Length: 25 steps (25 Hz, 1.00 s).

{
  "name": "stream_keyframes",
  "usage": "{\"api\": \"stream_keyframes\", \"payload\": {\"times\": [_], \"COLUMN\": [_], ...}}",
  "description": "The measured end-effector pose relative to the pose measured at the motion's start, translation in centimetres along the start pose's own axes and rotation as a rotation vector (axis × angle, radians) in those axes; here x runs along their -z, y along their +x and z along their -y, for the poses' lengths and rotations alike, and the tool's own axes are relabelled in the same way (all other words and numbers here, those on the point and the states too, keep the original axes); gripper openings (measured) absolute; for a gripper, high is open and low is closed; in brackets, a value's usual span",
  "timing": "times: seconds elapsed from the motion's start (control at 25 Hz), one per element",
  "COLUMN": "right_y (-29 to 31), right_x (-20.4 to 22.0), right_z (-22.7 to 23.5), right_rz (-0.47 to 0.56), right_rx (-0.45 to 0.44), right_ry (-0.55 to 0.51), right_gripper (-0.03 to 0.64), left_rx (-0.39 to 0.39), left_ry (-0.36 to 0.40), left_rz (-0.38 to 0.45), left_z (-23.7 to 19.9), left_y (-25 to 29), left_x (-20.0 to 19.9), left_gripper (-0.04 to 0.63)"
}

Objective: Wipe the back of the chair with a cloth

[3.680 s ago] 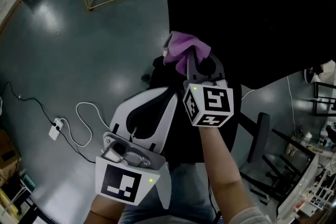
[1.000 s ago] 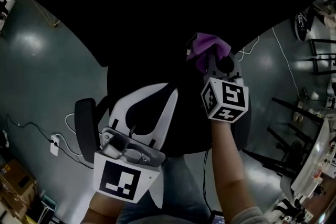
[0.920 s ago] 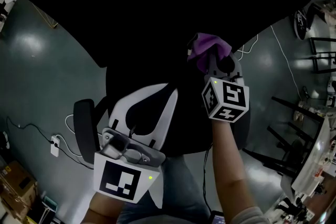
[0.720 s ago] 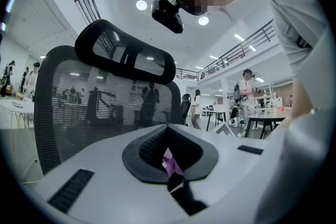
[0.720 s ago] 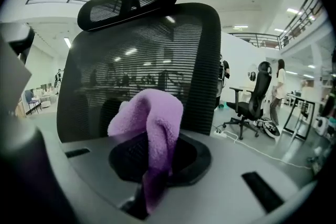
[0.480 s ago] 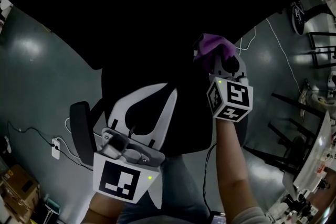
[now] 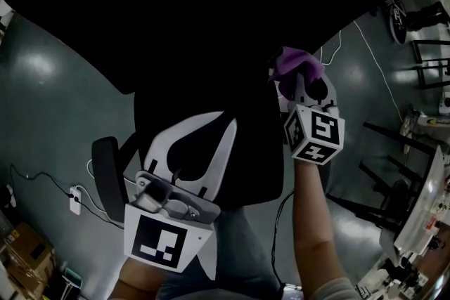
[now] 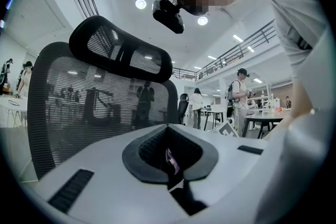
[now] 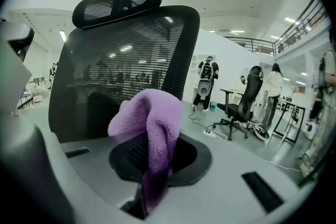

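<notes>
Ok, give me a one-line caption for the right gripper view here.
Right gripper, jaws shut on a purple cloth, faces the black mesh chair back in a bright open workspace.

The head view looks steeply down from above onto the black mesh-backed office chair (image 7: pixel 197 24), which fills its upper frame. Both gripper views sit low and close, tilted up at that same chair (image 8: pixel 100 107) (image 9: pixel 126 60). The purple terry cloth (image 7: pixel 297 63) (image 9: pixel 152 123) appears in the head view and the right gripper view.

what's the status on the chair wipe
Right tongs shut on cloth, beside chair back. Left tongs shut, near body. Nothing in the way.
</notes>
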State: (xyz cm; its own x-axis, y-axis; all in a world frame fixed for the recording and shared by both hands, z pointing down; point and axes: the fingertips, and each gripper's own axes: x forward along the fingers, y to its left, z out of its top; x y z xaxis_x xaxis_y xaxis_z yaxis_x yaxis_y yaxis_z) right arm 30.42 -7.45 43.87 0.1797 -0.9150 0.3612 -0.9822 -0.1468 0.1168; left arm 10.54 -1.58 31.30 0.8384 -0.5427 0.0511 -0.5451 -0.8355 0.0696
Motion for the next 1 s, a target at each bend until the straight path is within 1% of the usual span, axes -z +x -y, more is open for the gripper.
{"api": "stream_keyframes", "payload": {"times": [0.36,0.76,1.0], "right_y": [-0.3,0.1,0.3], "right_x": [0.4,4.5,4.7], "right_z": [-0.3,-1.4,-1.6], "right_rz": [0.035,-0.026,-0.026], "right_rx": [0.005,-0.023,-0.036], "right_ry": [0.006,0.012,-0.011], "right_gripper": [0.049,0.050,0.049], "left_rx": [0.002,-0.004,-0.005], "left_ry": [-0.009,-0.010,-0.008], "left_rz": [-0.008,-0.024,-0.020], "left_z": [0.6,0.3,0.0], "left_y": [0.2,0.5,0.5], "left_x": [0.6,1.7,1.7], "left_gripper": [0.012,0.012,0.012]}}
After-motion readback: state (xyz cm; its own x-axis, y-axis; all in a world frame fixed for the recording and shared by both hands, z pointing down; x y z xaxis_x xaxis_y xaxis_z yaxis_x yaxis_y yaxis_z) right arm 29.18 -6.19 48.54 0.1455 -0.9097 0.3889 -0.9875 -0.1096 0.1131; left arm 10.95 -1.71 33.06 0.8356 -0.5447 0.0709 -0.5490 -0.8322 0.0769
